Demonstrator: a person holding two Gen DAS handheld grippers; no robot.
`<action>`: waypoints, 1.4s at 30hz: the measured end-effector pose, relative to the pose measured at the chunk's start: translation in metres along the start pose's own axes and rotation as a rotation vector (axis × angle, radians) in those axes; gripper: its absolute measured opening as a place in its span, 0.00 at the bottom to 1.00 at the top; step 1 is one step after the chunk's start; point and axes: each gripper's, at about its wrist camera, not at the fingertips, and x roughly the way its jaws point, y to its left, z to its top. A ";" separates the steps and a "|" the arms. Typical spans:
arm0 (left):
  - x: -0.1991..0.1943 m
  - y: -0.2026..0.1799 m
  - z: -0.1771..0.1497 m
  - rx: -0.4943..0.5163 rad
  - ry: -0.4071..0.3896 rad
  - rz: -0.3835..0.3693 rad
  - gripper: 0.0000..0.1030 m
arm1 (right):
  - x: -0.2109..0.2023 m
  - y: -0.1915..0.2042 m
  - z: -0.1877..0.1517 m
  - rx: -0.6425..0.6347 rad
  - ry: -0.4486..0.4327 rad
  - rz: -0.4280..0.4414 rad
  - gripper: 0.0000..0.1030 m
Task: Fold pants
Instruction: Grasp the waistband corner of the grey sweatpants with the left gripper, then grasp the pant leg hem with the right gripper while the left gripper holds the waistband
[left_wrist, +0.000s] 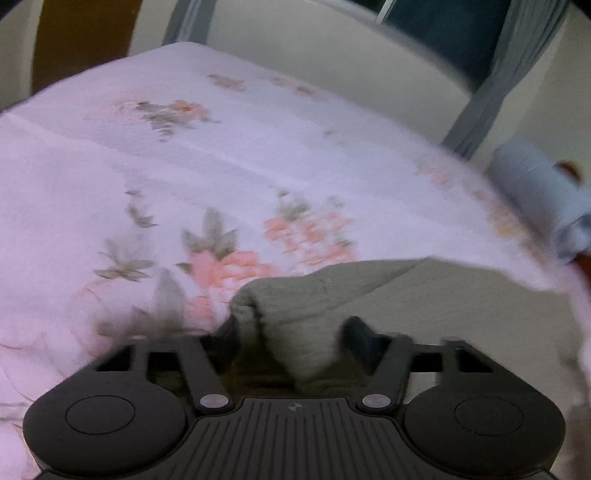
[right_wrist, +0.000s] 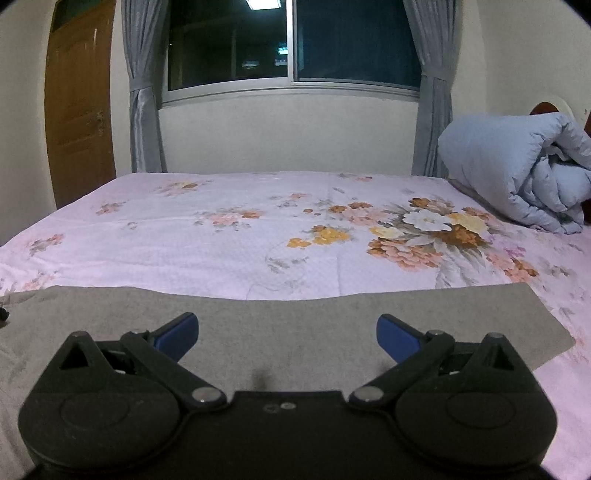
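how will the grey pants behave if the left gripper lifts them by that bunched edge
Probably floppy: the grey fabric pants already bunch into a soft fold between the left gripper fingers. Likely light, since they lie thin and flat on the pink floral bedsheet. They may drag rather than slide, as both cloths look matte.

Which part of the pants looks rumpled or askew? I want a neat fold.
The grey pants lie mostly flat, but the end between the left gripper's fingers is bunched into a raised lump.

Grey pants on a pink floral bedsheet; pale-blue duvet.
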 end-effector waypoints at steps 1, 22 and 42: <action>-0.002 -0.002 0.000 0.017 -0.007 0.006 0.58 | -0.001 0.000 0.000 -0.003 -0.002 -0.002 0.94; -0.117 -0.038 -0.007 0.035 -0.330 -0.103 0.08 | 0.035 -0.012 0.021 -0.078 0.060 0.116 0.94; -0.139 -0.044 -0.023 0.019 -0.354 -0.091 0.08 | 0.148 0.011 0.035 -0.509 0.232 0.449 0.08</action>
